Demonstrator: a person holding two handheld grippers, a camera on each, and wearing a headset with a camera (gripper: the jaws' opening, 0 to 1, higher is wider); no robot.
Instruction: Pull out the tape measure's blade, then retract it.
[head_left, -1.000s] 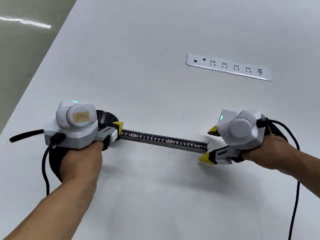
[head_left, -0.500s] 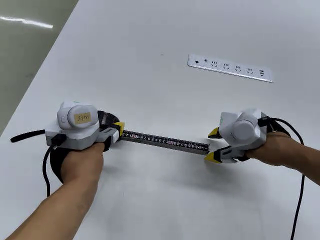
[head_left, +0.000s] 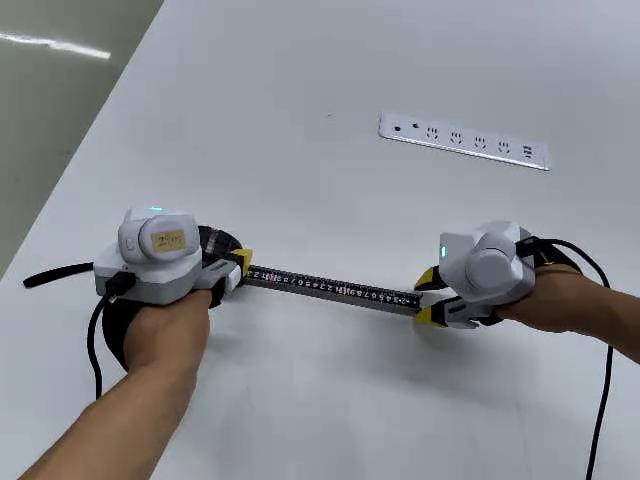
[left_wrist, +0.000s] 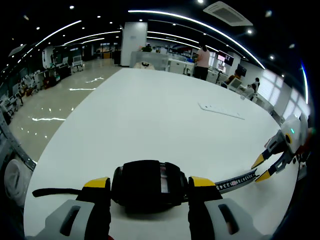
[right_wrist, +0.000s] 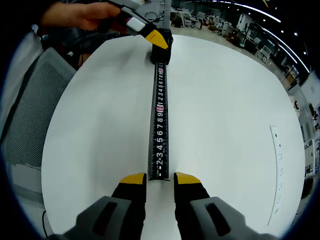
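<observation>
Two grippers, one tape measure and one power strip are on your white table (head_left: 300, 80).

- **Far left:** your left gripper (head_left: 226, 268) has its jaws clamped on either side of the tape measure (left_wrist: 149, 182). The black case sits at the near left of the table.
- **Centre:** one blade (head_left: 335, 288) is drawn part-way out. It runs straight and low over the table from the case toward your right hand, numerals up.
- **Right:** your right gripper (head_left: 428, 298) has its jaws pressed in on the blade's end, pinching it.
- **Far right, well apart:** one power strip (head_left: 463, 140), idle.

The step in hand, by my reckoning, is the pull-out, at or near its finish. Next, walk the right gripper back toward the case in line with the blade. Hold the pinch so the spring cannot whip it home.
</observation>
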